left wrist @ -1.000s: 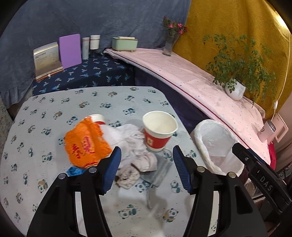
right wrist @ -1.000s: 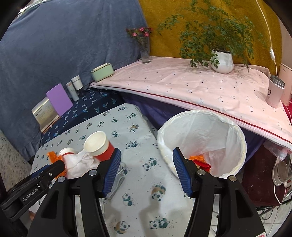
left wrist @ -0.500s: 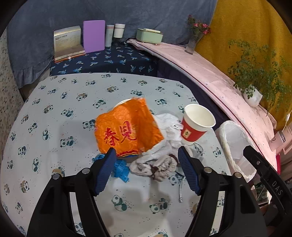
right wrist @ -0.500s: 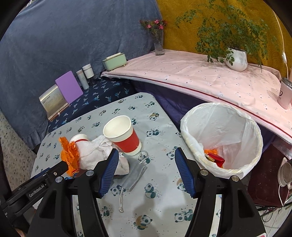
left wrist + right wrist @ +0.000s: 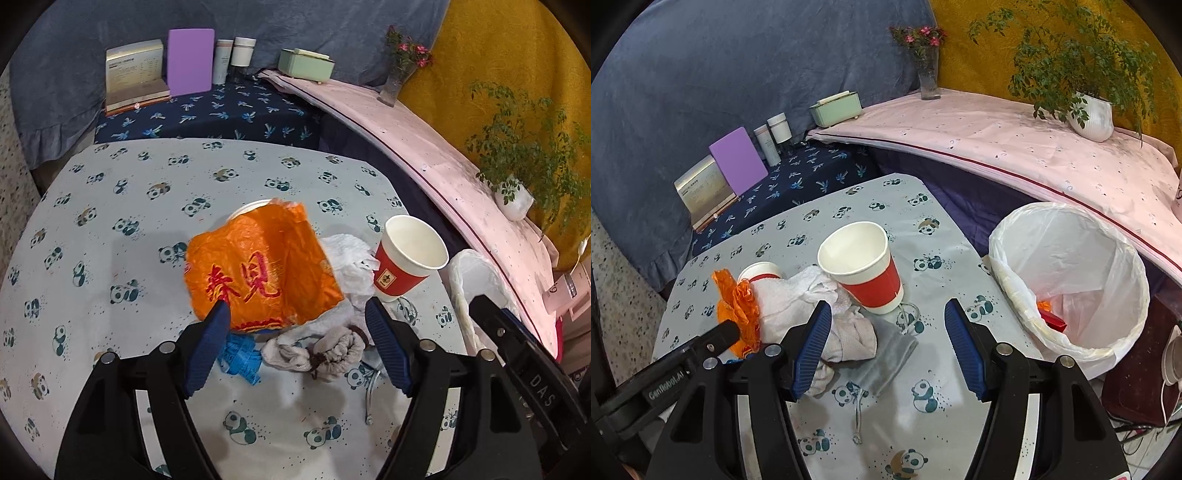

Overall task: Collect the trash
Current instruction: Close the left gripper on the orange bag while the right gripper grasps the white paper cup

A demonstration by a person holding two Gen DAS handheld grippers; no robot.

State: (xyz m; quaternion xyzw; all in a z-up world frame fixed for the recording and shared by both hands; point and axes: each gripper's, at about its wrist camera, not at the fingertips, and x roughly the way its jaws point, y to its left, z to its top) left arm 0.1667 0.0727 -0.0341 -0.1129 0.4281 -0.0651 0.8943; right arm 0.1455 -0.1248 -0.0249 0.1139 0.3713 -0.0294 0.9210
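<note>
On the panda-print desk (image 5: 110, 206), a crumpled orange plastic wrapper with red characters (image 5: 258, 273) lies at twelve o'clock of the left gripper (image 5: 297, 325), whose jaws are opening with nothing pressed between them. The right gripper (image 5: 888, 321) stands open and empty; the red-and-white paper cup (image 5: 864, 266) sits at eleven o'clock, the white-lined trash bin (image 5: 1071, 280) at two o'clock.

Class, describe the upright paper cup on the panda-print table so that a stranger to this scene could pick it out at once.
Start at the panda-print table and find the heap of rubbish in its middle. At the heap's edge nearest the white-lined bin stands the paper cup, upright and open-mouthed. Unlike the second cup half buried behind the orange wrapper, it stands clear, with a red band and a white rim.
</note>
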